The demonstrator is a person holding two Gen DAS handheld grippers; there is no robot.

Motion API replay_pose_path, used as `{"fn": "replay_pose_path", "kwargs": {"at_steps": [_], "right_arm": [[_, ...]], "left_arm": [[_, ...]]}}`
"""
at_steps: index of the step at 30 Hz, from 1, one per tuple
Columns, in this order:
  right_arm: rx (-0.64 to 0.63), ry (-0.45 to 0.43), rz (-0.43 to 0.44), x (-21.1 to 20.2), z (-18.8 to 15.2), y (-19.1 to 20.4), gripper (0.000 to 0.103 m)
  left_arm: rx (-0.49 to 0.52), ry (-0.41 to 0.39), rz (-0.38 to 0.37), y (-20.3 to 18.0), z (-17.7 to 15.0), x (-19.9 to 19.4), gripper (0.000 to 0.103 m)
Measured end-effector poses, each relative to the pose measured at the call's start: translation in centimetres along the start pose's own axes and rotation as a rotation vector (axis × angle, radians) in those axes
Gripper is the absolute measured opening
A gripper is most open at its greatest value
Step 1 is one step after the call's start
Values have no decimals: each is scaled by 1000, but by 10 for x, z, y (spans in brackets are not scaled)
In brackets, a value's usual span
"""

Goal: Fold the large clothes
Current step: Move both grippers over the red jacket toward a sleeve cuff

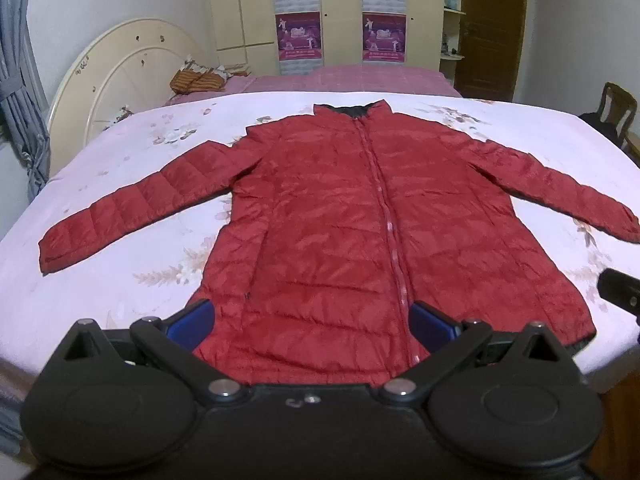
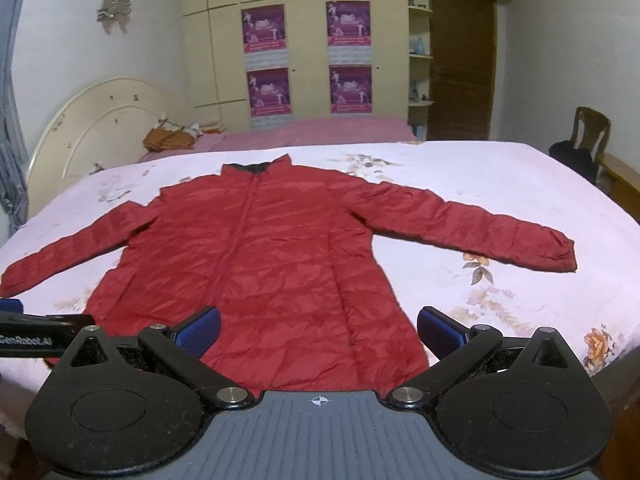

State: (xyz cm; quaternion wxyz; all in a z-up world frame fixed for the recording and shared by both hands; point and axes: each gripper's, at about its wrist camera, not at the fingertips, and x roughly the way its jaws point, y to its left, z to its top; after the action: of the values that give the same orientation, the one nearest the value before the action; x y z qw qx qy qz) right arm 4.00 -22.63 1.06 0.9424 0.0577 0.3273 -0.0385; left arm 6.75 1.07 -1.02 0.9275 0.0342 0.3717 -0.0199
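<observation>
A bedroom with white walls, lying in dim indoor light.

A bed (image 2: 500,184) under a pale floral sheet is filling the near scene, its cream rounded headboard (image 2: 100,128) standing at the left. A cream wardrobe (image 2: 304,40) carrying four purple posters (image 2: 267,30) is lining the far wall, with a brown door (image 2: 460,64) right of it and a wooden chair (image 2: 592,128) sitting far right.

Before me lies a bed (image 1: 132,160) under a pale floral cover, its cream rounded headboard (image 1: 120,76) to my left. Beyond stand a cream wardrobe (image 2: 304,40) bearing four purple posters (image 2: 264,28), a brown door (image 2: 462,64) and a wooden chair (image 2: 592,128).
</observation>
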Motion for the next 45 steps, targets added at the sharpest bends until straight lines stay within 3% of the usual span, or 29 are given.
{"fn": "replay_pose_path", "kwargs": {"at_steps": [11,23,31,38,45], "right_arm": [[48,-9,-47,49,27,-5,103],[109,-1,-161,110,66,-3,103],[146,-36,-232,142,88,-4,103],[151,-34,-275,166,98,-27,103],[159,-37,-259,196,110,-74,103]], "left_arm": [[8,-1,24,18,41,51,103],[55,27,-31,36,98,123,103],[67,77,-72,44,118,174,103],[33,134,-103,34,120,205,103],[-29,135,-47,20,132,222,103]]}}
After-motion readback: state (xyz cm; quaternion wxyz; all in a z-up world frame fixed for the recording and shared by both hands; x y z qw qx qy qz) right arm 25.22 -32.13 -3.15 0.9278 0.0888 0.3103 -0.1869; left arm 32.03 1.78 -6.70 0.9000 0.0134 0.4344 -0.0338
